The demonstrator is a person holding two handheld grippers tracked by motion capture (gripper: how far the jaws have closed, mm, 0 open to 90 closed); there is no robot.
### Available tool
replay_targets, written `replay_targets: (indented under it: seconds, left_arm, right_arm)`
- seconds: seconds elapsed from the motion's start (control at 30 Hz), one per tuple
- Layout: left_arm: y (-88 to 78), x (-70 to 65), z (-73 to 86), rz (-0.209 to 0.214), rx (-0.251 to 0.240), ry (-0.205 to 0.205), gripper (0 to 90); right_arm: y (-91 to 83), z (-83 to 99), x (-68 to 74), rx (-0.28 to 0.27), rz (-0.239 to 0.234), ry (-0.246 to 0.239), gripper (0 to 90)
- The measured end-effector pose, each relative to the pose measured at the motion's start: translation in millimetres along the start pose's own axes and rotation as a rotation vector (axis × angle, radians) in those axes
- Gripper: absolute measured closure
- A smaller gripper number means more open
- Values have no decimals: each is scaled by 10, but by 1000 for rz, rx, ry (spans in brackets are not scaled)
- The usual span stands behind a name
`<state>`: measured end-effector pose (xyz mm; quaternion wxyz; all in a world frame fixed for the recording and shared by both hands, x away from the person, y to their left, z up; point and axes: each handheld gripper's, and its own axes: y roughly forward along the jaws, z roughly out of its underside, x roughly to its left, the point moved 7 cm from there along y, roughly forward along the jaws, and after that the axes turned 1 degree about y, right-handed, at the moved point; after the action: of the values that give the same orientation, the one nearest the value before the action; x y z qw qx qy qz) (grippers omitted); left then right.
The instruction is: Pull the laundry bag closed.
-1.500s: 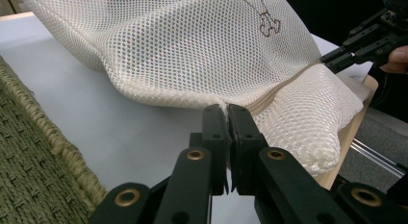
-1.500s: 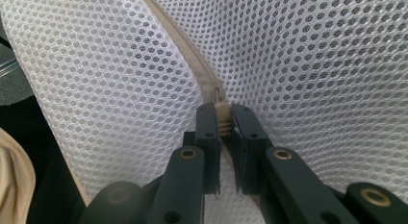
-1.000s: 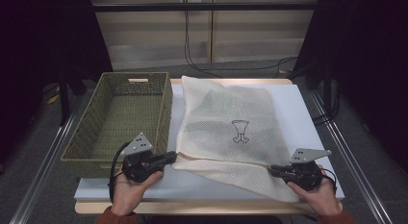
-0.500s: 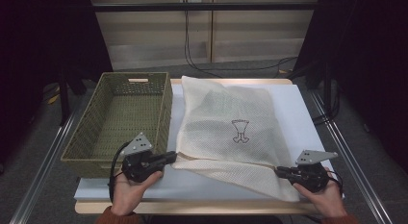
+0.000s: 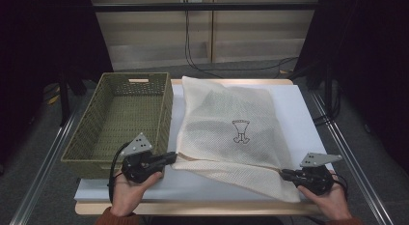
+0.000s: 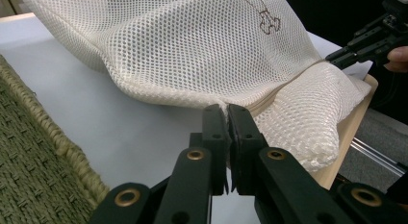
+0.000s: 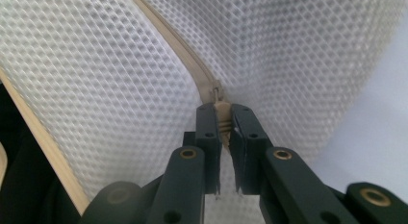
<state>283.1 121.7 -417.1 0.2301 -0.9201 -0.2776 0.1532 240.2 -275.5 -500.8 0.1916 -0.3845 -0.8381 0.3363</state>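
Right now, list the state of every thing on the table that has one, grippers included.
Mesh laundry bag: lying flat on the white table, something dark inside.
Zipper pull: pinched between the right jaws.
Woven basket: upright, nothing in it.
Left gripper: shut on the bag's near edge.
Right gripper: shut on the zipper pull.

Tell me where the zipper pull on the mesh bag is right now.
In the right gripper view the zipper pull sits pinched between the right gripper jaws, at the mesh bag near-right corner in the high view.

cream mesh laundry bag, olive woven basket, white table
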Motion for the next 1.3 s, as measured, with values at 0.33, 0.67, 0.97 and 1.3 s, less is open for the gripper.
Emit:
replay_targets:
  seconds: [0.33, 0.67, 0.97, 1.3]
  left_arm:
    - [-3, 8, 15, -3, 2, -4, 868]
    - [0, 8, 30, 3, 9, -5, 869]
    - [1, 9, 16, 2, 6, -5, 869]
    - [2, 24, 24, 9, 7, -7, 869]
  right_arm:
    - [-71, 147, -92, 9, 28, 29, 830]
    - [-85, 185, -128, 10, 31, 52, 830]
    - [-130, 239, -184, 1, 38, 71, 830]
    - [-183, 283, -210, -8, 51, 88, 876]
